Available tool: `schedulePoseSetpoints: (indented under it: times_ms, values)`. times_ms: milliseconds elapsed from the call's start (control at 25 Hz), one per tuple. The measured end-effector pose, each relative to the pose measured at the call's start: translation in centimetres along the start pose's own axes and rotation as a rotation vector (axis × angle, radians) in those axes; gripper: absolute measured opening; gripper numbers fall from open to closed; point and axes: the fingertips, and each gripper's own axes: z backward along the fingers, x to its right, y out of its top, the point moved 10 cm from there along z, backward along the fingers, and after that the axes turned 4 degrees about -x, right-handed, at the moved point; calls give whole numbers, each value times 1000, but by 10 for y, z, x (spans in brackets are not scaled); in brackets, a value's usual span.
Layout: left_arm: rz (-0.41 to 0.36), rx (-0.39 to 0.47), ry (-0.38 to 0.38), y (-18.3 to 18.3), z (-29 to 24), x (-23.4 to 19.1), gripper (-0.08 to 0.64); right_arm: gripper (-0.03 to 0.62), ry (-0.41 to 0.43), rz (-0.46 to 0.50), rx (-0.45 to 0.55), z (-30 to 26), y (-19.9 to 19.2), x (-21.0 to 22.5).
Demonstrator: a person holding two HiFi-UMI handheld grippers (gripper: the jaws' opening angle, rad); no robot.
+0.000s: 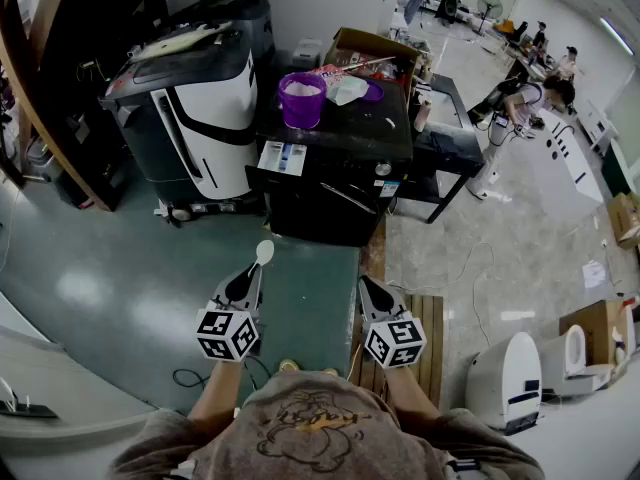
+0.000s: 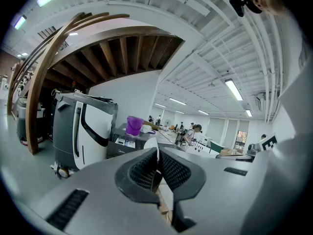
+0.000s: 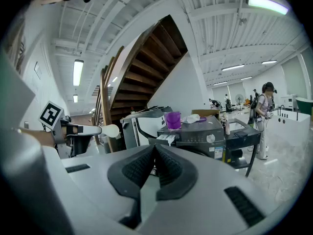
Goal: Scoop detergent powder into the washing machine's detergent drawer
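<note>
Green floor (image 1: pixel 150 298) spreads below me in the head view, with the washer (image 1: pixel 335 183) well ahead, its drawer (image 1: pixel 283 158) standing open and a purple tub (image 1: pixel 302 100) on top. My left claw (image 1: pixel 252 273) pinches a white spoon (image 1: pixel 264 252), bowl forward; my right claw (image 1: pixel 366 284) is beside it. Left gripper view: jaws clamped on the spoon's handle (the tub sits far off past them). Right gripper view: jaws pressed together with nothing between, the spoon off to their left, the drawer beyond, well apart from both claws.
</note>
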Motion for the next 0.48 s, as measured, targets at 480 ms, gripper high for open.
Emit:
schedulePoseSetpoints:
  times_ms: [480]
  values:
    - [3,0,-40,0,1,-19,25,2,-34,3,25,-12,4,-18]
